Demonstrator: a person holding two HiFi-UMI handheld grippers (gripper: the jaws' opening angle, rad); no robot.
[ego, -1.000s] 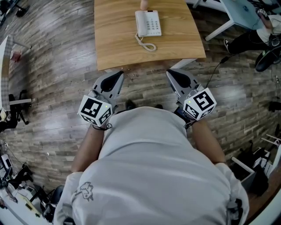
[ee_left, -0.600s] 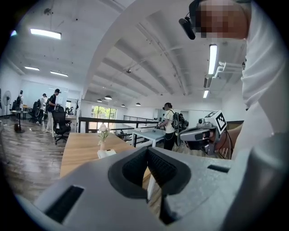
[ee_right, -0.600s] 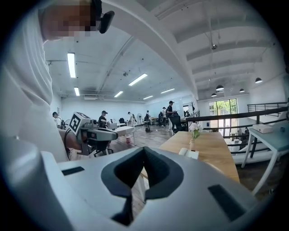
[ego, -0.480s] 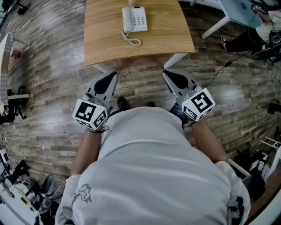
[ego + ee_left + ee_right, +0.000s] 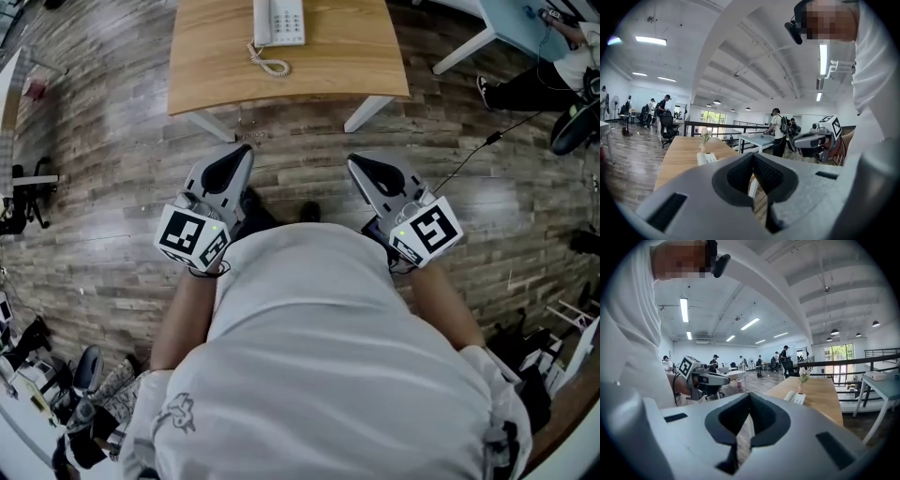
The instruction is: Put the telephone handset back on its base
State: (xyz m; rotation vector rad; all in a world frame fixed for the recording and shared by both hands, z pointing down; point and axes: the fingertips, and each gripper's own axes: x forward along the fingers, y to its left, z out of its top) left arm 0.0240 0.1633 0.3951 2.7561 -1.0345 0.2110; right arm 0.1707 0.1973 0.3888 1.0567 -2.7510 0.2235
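Both left gripper (image 5: 242, 155) and right gripper (image 5: 356, 164) have jaws clenched on nothing, well apart from the surface (image 5: 328, 56); the handset (image 5: 262, 17) seems already on its base (image 5: 286, 21), so only checking remains.

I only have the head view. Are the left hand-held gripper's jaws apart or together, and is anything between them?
Observer: Together. In the left gripper view, the left hand-held gripper has its jaws shut with nothing between them.
Operator: My frame cuts off at the telephone. Is anything on the table beyond it?
Observer: Yes. The right gripper view shows a small vase of flowers standing on the table just past the telephone, on its far side.
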